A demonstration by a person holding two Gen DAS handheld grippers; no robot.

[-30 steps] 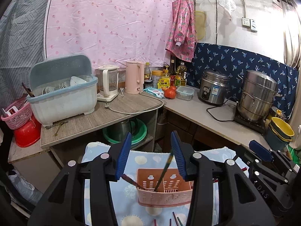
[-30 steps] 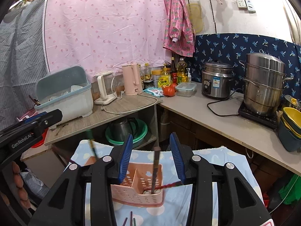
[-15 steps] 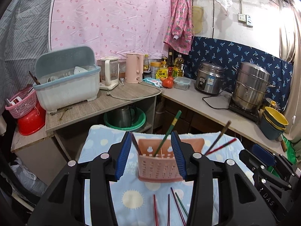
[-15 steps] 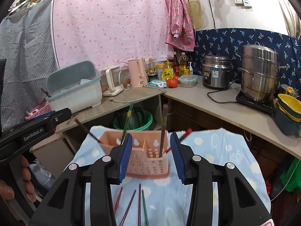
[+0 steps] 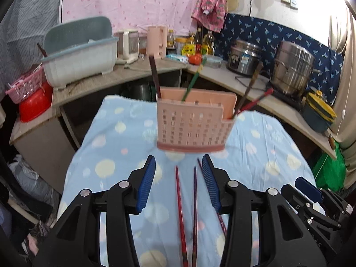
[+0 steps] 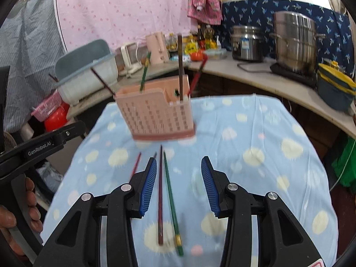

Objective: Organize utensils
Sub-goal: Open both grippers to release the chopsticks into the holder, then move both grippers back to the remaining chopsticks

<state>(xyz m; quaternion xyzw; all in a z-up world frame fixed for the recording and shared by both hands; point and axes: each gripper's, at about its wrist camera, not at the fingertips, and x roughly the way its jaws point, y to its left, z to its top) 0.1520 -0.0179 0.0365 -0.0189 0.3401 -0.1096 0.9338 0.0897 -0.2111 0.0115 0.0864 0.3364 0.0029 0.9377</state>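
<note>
A pink slotted utensil holder (image 5: 193,122) (image 6: 158,115) stands on the blue spotted cloth (image 5: 111,146) (image 6: 255,138). Several chopsticks lean out of it, among them a green one (image 5: 193,82) and a dark brown one (image 6: 180,66). Loose chopsticks lie flat in front of it: a red one (image 5: 180,211) and a dark one (image 5: 194,211), a maroon one (image 6: 160,191) and a green one (image 6: 172,200). My left gripper (image 5: 178,159) hovers open above the red and dark pair. Open too, my right gripper (image 6: 178,159) hangs over the maroon and green pair. Neither holds anything.
Behind the table runs an L-shaped counter with a grey-blue dish rack (image 5: 80,51), a pink kettle (image 5: 156,42), a rice cooker (image 5: 244,57), a steel pot (image 5: 293,66) and yellow bowls (image 6: 336,84). A pink basket (image 5: 26,84) sits at left. A hand (image 6: 13,213) grips the left tool.
Both grippers have sunk and tipped downward. The holder has slid from between the fingers to above them, and the loose chopsticks on the cloth now lie between the fingers.
</note>
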